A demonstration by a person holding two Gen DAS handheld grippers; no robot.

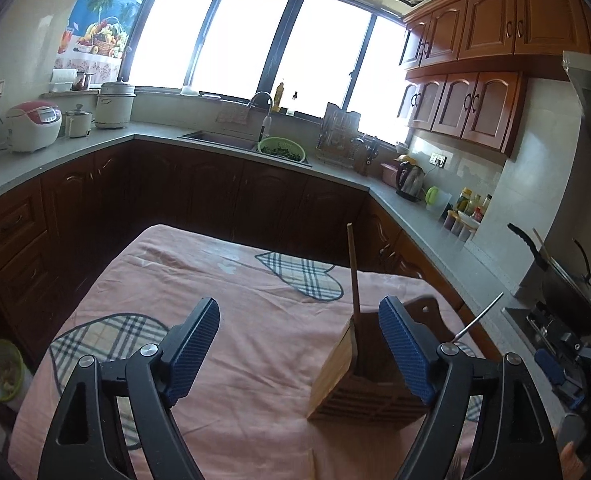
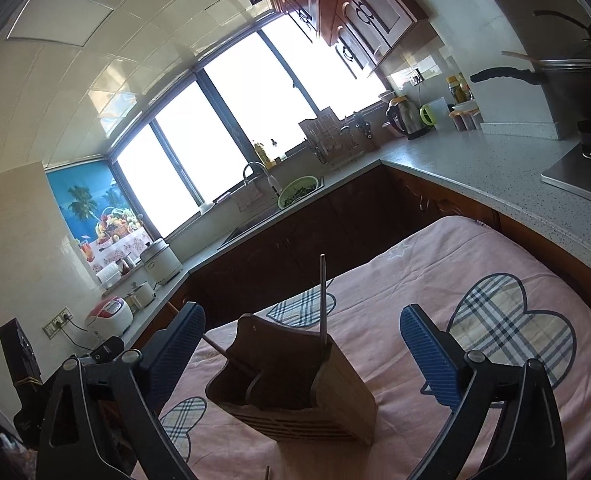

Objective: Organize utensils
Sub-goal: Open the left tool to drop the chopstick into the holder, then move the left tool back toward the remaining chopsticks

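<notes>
A wooden utensil holder (image 1: 335, 384) stands on a table under a pink cloth (image 1: 231, 312). A wooden stick (image 1: 353, 268) rises upright out of it, and a thin metal stick (image 1: 479, 316) leans off to the right. My left gripper (image 1: 299, 308) is open, with only cloth between its blue pads, and the holder sits partly behind its right finger. In the right wrist view the holder (image 2: 295, 392) stands ahead between the spread fingers of my right gripper (image 2: 302, 312). That gripper is open and touches nothing. The metal stick (image 2: 322, 296) stands straight here and the wooden stick (image 2: 219, 350) leans left.
A grey L-shaped counter (image 1: 415, 216) runs behind and to the right of the table. It carries a sink with a green colander (image 1: 282, 149), a kettle (image 1: 409, 178), a rice cooker (image 1: 33, 126) and a wok on the stove (image 1: 567, 292). A green bowl (image 1: 1, 368) sits low at the left.
</notes>
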